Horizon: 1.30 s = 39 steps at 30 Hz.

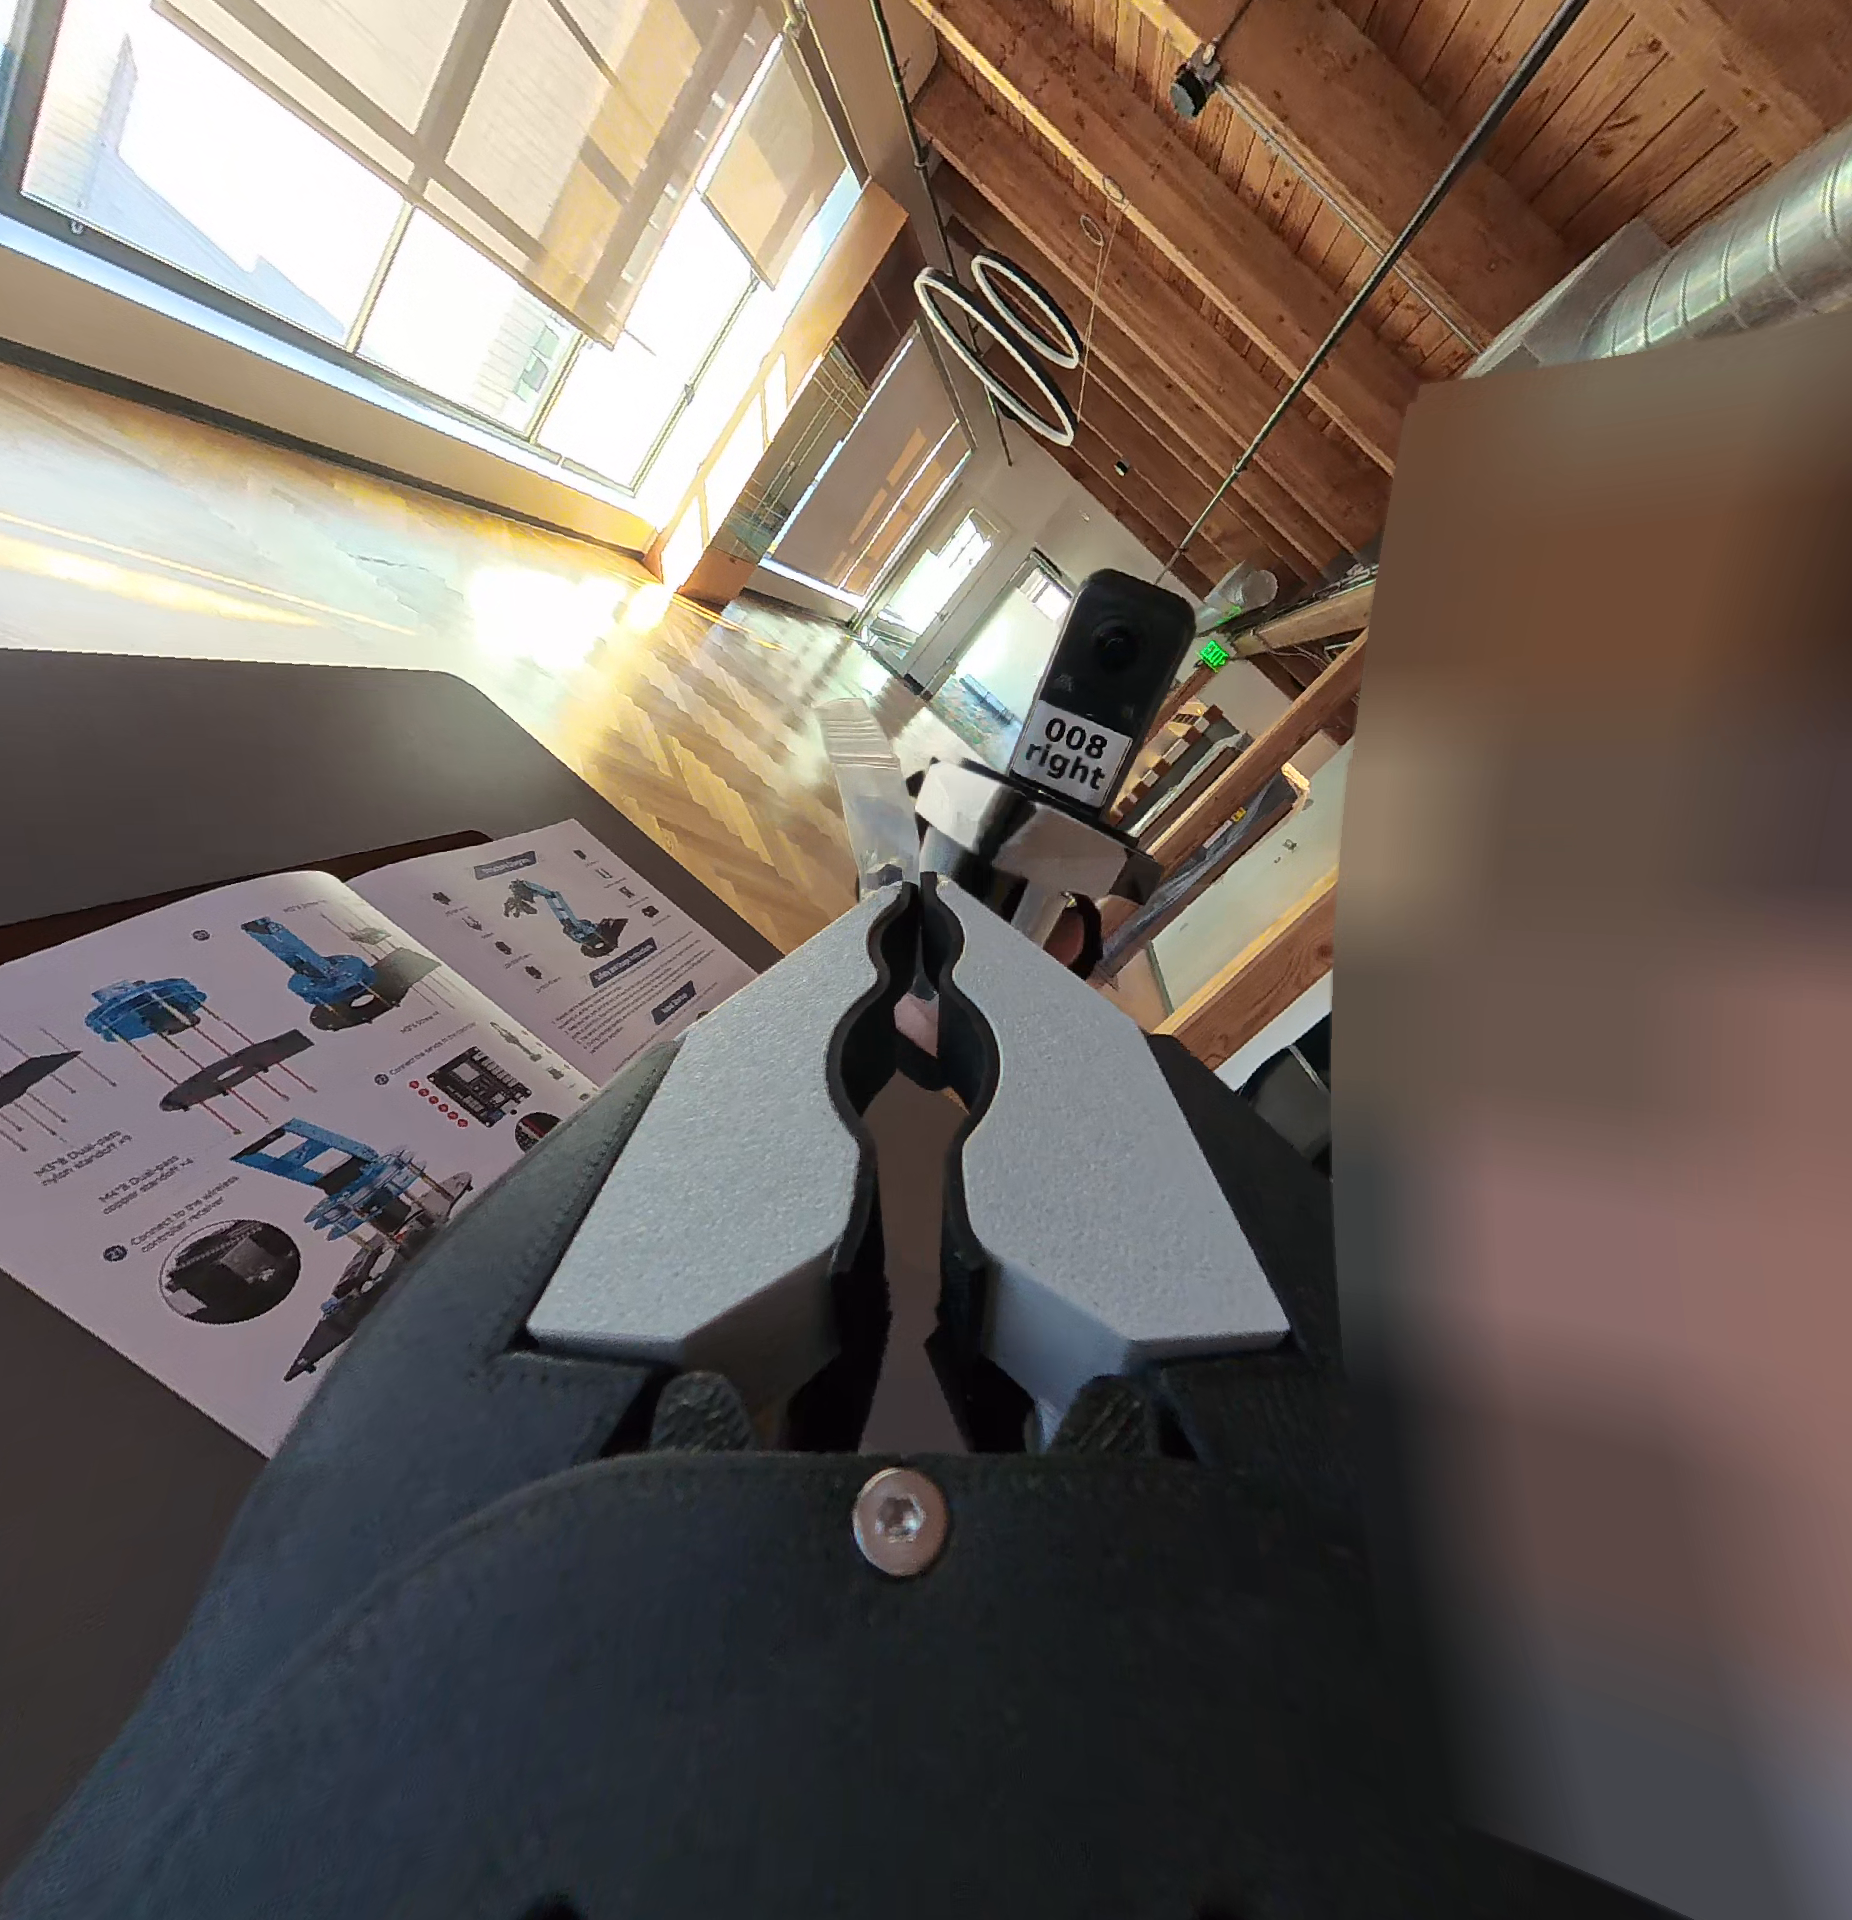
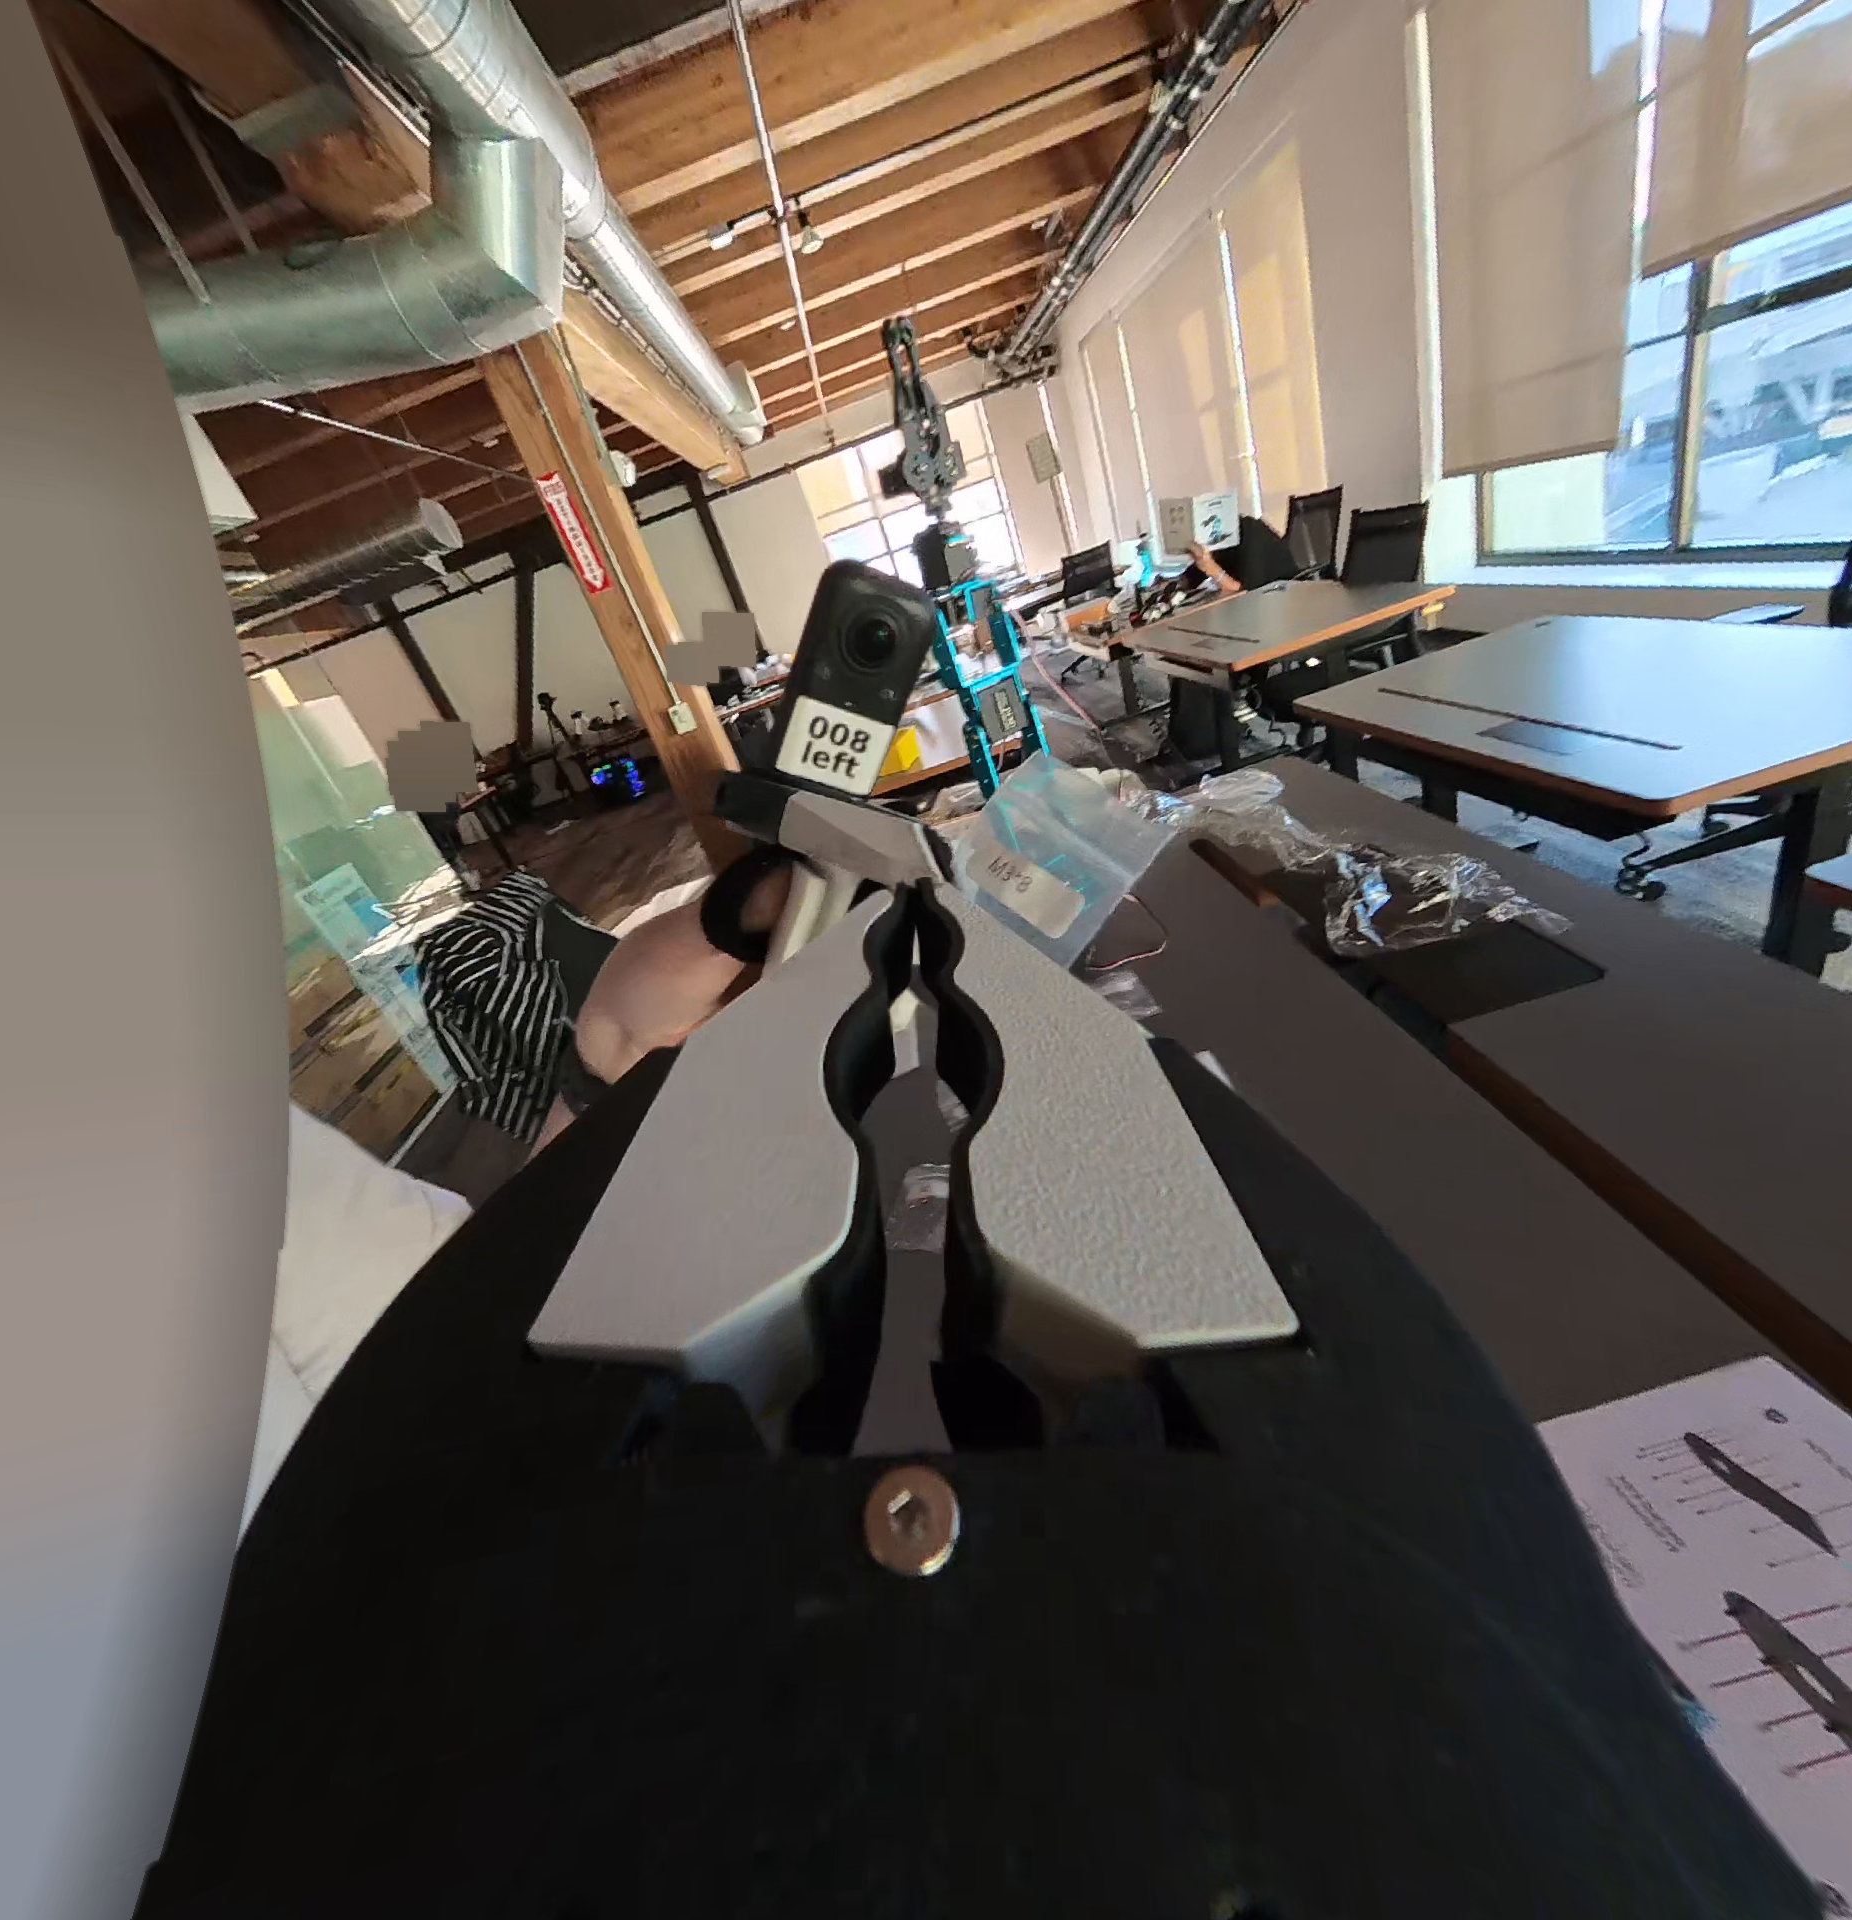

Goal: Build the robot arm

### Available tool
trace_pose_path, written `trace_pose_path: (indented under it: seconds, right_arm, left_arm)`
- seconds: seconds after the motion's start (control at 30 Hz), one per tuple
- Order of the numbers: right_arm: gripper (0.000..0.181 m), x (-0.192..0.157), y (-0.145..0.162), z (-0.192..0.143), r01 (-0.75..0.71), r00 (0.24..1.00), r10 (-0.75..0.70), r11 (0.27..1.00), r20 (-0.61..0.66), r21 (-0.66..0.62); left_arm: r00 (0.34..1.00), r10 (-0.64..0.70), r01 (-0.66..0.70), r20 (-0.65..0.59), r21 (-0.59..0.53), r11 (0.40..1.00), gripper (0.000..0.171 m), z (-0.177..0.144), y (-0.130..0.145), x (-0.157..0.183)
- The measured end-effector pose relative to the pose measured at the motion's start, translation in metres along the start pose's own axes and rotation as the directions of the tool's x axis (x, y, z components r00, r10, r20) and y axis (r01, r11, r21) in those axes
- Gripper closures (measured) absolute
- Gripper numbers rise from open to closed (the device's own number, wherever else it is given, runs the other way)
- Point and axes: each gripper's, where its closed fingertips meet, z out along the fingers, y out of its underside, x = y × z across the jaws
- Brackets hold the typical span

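Observation:
A small clear plastic zip bag (image 2: pixel 1041 857) with a white label is held up in the air between my two grippers, above the dark table. My right gripper (image 2: pixel 917 891) is shut, its tips pinching the bag's near edge. My left gripper (image 1: pixel 917 896) is shut on the same bag (image 1: pixel 868 795), which stands up to the left of its tips. The two grippers face each other tip to tip. The right gripper's grey fingers (image 1: pixel 1015 831) show just beyond the left one's tips. The left gripper's grey fingers (image 2: pixel 860 831) and a hand (image 2: pixel 673 977) show in the right wrist view.
An open instruction booklet (image 1: pixel 309 1039) with pictures of blue parts lies on the dark table (image 2: pixel 1421 1091), also at the lower right of the right wrist view (image 2: pixel 1732 1621). Crumpled clear wrap (image 2: pixel 1410 878) lies farther along. A blue robot arm kit (image 2: pixel 979 675) stands behind the bag. Less than 4 cm separates the two grippers' tips.

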Motion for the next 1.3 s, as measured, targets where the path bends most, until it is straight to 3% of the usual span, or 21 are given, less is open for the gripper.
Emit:
trace_pose_path:
  seconds: [0.17, 0.43, 0.6, 0.73, 0.87, 1.07, 1.3]
  right_arm:
    - [0.181, 0.013, 0.006, -0.001, -0.009, 0.999, 0.008, 1.0, -0.049, -0.029]
    - [0.181, 0.004, 0.012, 0.006, 0.045, 0.998, -0.048, 0.996, -0.04, -0.071]
    - [0.181, 0.008, -0.004, -0.008, 0.03, 0.998, -0.031, 1.0, -0.055, -0.004]
    - [0.181, 0.022, 0.005, -0.015, -0.002, 0.995, -0.004, 0.998, -0.103, -0.063]
    - [0.181, -0.006, -0.007, -0.007, 0.007, 1.0, -0.007, 1.0, 0.008, 0.005]
    - [0.181, -0.007, 0.017, 0.012, 0.044, 0.999, -0.046, 0.994, -0.016, -0.104]
    - [0.181, 0.0, 0.015, 0.005, 0.06, 0.996, -0.067, 0.991, -0.053, -0.119]
  left_arm:
    - [1.0, -0.007, 0.007, -0.02, 0.01, 1.0, 0.171, -0.001, -0.002, 0.003]
    - [1.0, -0.011, 0.012, -0.023, 0.013, 1.0, 0.171, -0.002, -0.003, 0.003]
    - [1.0, -0.008, 0.008, -0.021, 0.016, 1.0, 0.171, -0.003, -0.004, 0.004]
    - [1.0, -0.008, 0.008, -0.021, 0.021, 1.0, 0.171, -0.003, -0.005, 0.004]
    - [1.0, -0.005, 0.006, -0.022, 0.015, 1.0, 0.171, -0.002, -0.004, 0.005]
    - [1.0, -0.006, 0.007, -0.022, 0.016, 1.0, 0.171, -0.001, -0.004, 0.005]
    - [1.0, -0.006, 0.007, -0.022, 0.019, 1.0, 0.171, -0.002, -0.005, 0.005]
